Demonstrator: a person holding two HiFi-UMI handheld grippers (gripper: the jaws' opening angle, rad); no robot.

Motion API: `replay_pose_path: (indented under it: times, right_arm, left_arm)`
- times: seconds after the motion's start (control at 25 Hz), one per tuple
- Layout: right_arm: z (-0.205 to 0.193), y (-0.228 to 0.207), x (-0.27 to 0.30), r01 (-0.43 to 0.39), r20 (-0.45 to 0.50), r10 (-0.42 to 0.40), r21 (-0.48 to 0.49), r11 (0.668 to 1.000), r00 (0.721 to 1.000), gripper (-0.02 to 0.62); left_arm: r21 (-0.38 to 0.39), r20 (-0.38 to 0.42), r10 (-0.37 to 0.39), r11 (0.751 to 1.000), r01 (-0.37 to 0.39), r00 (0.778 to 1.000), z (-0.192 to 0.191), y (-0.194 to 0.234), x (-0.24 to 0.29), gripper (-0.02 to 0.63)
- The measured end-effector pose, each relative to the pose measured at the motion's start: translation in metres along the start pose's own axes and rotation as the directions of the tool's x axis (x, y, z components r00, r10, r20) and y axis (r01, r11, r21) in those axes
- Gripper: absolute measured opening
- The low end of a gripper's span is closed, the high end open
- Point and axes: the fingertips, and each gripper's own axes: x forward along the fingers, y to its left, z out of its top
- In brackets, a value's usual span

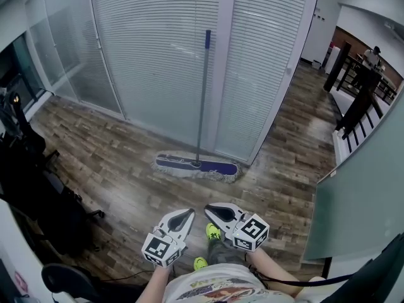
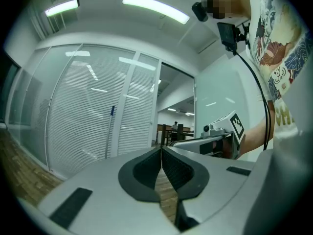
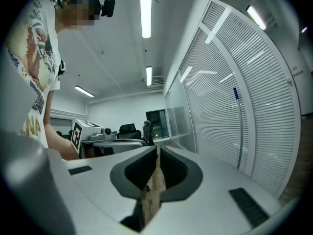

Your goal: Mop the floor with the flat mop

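Note:
A flat mop leans against the glass wall with blinds; its blue-and-grey head (image 1: 196, 166) lies on the wood floor and its grey handle (image 1: 202, 100) with a blue tip stands upright. The handle also shows far off in the left gripper view as a thin pole (image 2: 110, 133) and in the right gripper view as a pole (image 3: 238, 131). My left gripper (image 1: 190, 212) and right gripper (image 1: 208, 208) are held side by side low in the head view, well short of the mop head. Both are shut with nothing between the jaws.
Dark office chairs and equipment (image 1: 38, 194) crowd the left. A frosted glass panel (image 1: 360, 194) stands at the right, with a railing (image 1: 360, 100) and a person beyond it. My feet in bright green shoes (image 1: 213, 232) are below the grippers.

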Motion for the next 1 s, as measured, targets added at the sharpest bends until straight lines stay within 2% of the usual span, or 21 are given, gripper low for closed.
replay_pose_path:
  times: [0.24, 0.36, 0.68, 1.0]
  right_arm:
    - [0.007, -0.034, 0.024, -0.017, -0.019, 0.016, -0.037, 0.999, 1.000, 0.031]
    - [0.006, -0.062, 0.034, -0.011, -0.030, 0.010, -0.024, 1.000, 1.000, 0.031]
    - [0.026, -0.164, 0.056, 0.008, -0.004, -0.008, 0.029, 1.000, 1.000, 0.031]
    - [0.037, -0.263, 0.074, -0.023, -0.007, 0.024, 0.053, 0.998, 1.000, 0.031]
  left_arm:
    - [-0.005, -0.027, 0.022, 1.000, -0.022, 0.999, 0.001, 0.032, 0.025, 0.012]
    - [-0.011, -0.045, 0.031, 0.999, -0.031, 0.999, 0.000, 0.050, 0.046, 0.012]
    - [-0.014, -0.089, 0.039, 0.999, -0.040, 0.995, 0.004, 0.097, 0.124, 0.012]
    - [-0.003, -0.120, 0.045, 0.999, -0.046, 0.992, 0.005, 0.142, 0.218, 0.012]
